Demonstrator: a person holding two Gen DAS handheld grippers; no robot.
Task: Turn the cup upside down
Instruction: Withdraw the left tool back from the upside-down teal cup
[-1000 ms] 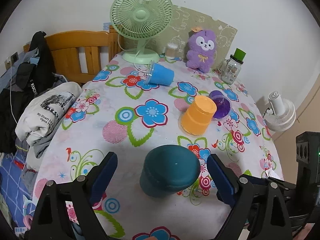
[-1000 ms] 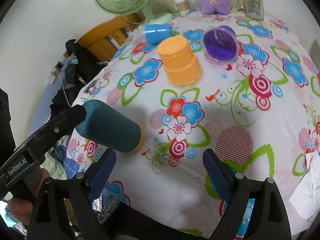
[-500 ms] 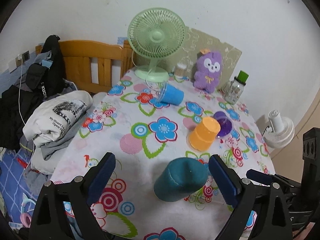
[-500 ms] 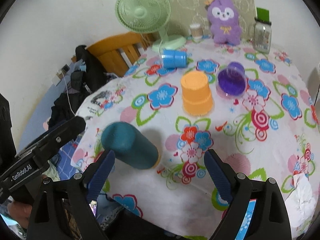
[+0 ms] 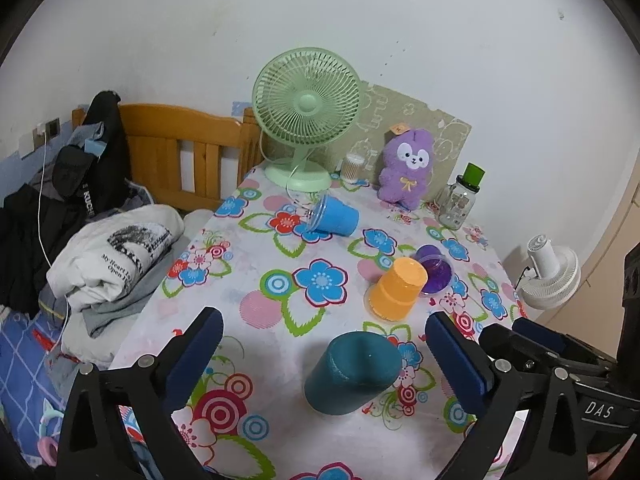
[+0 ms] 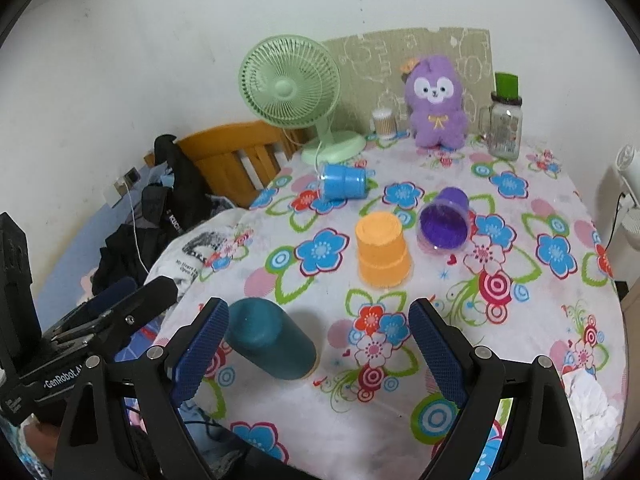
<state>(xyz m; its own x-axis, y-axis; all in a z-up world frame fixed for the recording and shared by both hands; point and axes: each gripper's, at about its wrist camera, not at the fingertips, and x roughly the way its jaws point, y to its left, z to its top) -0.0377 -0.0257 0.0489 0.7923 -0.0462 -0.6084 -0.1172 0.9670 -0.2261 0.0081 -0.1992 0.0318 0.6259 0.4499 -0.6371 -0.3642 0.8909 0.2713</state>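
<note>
Floral tablecloth (image 5: 256,264) covers the table against a white wall. Above its near edge the left gripper (image 5: 320,360) hangs with its blue-padded jaws spread wide and empty, angled down at the cloth. The teal cup (image 5: 354,372) stands upside down on the cloth between and just ahead of those jaws, touching neither. The right gripper (image 6: 318,344) is equally wide open and empty; the cup sits just inside its left finger, which hides part of the cup's side.
</note>
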